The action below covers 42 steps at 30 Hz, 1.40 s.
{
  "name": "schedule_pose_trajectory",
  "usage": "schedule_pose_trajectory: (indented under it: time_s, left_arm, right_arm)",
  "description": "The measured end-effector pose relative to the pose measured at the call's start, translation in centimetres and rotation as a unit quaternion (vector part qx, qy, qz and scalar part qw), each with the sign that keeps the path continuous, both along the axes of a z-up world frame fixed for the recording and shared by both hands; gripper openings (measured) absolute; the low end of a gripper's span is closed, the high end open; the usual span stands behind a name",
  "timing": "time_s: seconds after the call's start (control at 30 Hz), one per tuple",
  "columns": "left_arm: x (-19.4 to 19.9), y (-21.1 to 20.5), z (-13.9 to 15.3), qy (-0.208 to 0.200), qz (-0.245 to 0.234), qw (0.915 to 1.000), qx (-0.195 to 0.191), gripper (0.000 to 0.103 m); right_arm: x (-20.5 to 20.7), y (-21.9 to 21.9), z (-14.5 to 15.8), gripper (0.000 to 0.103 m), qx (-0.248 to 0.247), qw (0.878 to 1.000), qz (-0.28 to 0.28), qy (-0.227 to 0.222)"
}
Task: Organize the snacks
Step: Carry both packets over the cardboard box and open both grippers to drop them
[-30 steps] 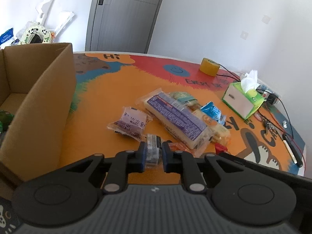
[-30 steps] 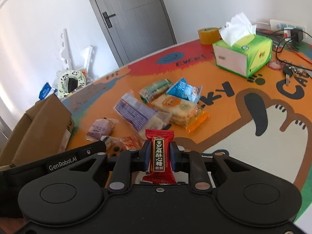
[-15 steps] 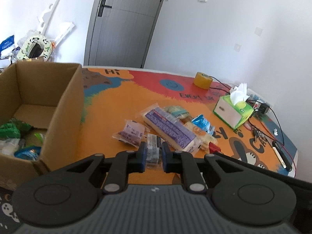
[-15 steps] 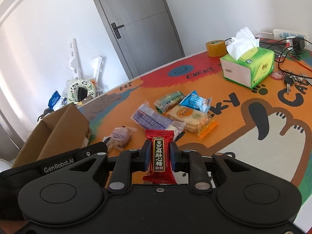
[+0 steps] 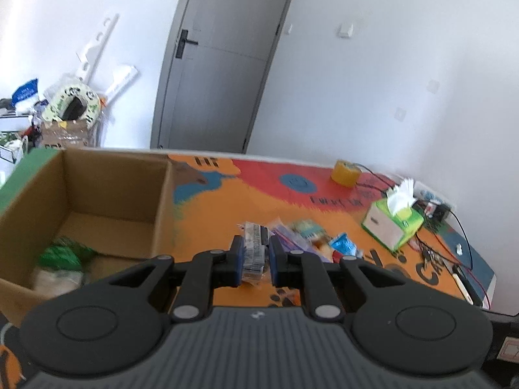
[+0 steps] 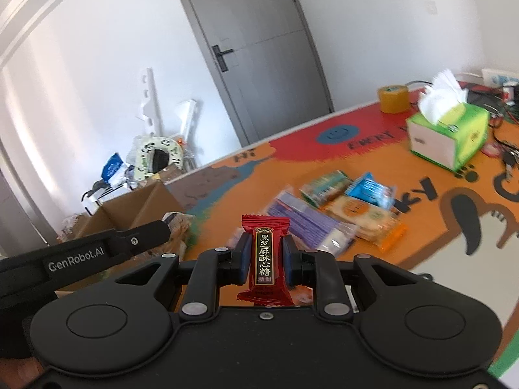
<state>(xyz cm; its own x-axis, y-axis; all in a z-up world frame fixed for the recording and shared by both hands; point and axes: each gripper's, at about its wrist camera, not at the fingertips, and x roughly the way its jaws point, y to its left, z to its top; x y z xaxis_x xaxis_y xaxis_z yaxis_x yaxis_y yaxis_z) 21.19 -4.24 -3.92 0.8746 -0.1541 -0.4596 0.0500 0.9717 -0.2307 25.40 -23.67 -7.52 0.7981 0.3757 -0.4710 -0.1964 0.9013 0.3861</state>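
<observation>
Left claw (image 5: 254, 256) pinches a small clear-wrapped grey snack packet (image 5: 254, 253); right claw (image 6: 266, 261) clamps a red foil candy wrapper (image 6: 265, 259), brown cardboard box (image 5: 97, 194) far left.

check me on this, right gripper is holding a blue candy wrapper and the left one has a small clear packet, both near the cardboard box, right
Not quite: the candy in the right gripper is red, not blue, as the right wrist view shows; the red candy stands upright between the pads. The rest holds: the left gripper is shut on a small clear packet, with the cardboard box close by.
</observation>
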Motion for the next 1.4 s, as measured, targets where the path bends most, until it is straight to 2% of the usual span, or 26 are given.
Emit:
schedule_pose_trajectory:
  time_s: [0.33,0.7,1.07,1.27,1.33,1.4]
  left_arm:
    - [-0.9,3.4,1.9,-0.023,0.043,0.9988,-0.004,0.015]
    - [-1.3,7.0,2.2,-0.031,0.093,0.9952,-0.004,0.015]
    - [-0.6,11.3,1.1,-0.018,0.135,0.9904,-0.023,0.015]
    - [0.0,12.3,0.5,-0.01,0.125,0.9912,-0.041,0.015]
    - [0.1,12.3,0.0,0.002,0.112,0.9926,-0.047,0.016]
    - [0.4,12.6,-0.3,0.018,0.119,0.9916,-0.047,0.019]
  right_arm:
    - [0.7,3.3,1.5,0.021,0.004,0.999,0.043,-0.022]
    - [1.4,6.9,2.3,0.021,0.006,0.996,0.083,-0.032]
    - [2.1,10.7,3.0,0.021,-0.007,0.993,0.11,-0.036]
    - [2.6,12.4,3.3,0.021,-0.019,0.992,0.116,-0.036]
    - [2.6,12.9,3.4,0.021,-0.022,0.992,0.117,-0.037]
    - [2.7,13.4,3.4,0.021,-0.026,0.992,0.12,-0.037]
